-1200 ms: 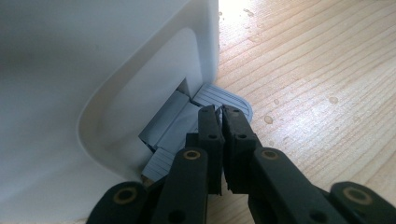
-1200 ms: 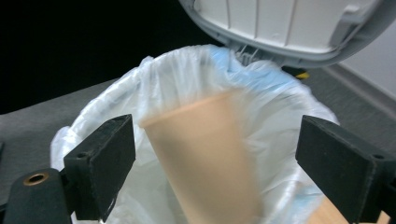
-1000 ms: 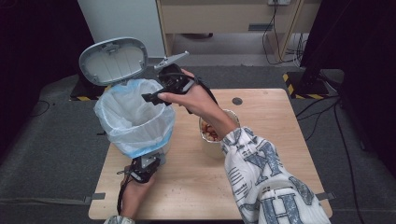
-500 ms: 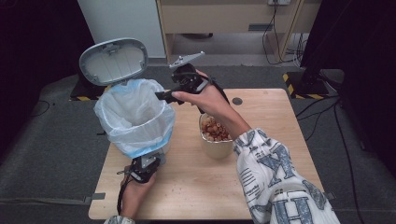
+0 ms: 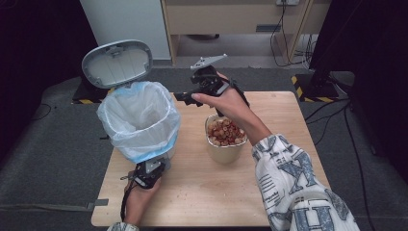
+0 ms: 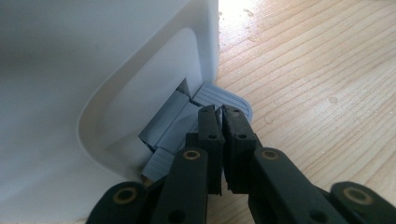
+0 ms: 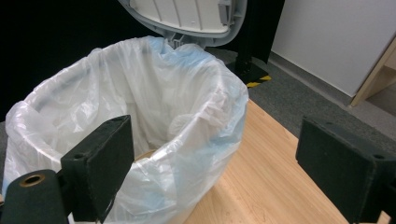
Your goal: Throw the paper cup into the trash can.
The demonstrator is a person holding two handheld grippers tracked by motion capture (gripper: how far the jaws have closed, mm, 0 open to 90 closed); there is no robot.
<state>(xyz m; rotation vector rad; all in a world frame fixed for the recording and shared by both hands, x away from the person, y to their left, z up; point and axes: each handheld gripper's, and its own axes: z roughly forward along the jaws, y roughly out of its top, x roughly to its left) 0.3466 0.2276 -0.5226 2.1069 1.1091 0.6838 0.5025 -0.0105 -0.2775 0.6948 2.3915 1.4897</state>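
Your left gripper (image 6: 219,122) sits low at the front foot of the white bin (image 5: 139,120), its jaws pressed together on the grey pedal (image 6: 224,99), and the bin's lid (image 5: 117,62) stands open above the plastic liner (image 7: 140,116). Your right gripper (image 5: 185,97) hangs in the air just beside the bin's rim, jaws spread wide and holding nothing. The bowl of nuts (image 5: 225,137) stands on the wooden table (image 5: 298,125) just right of the bin, under your right wrist.
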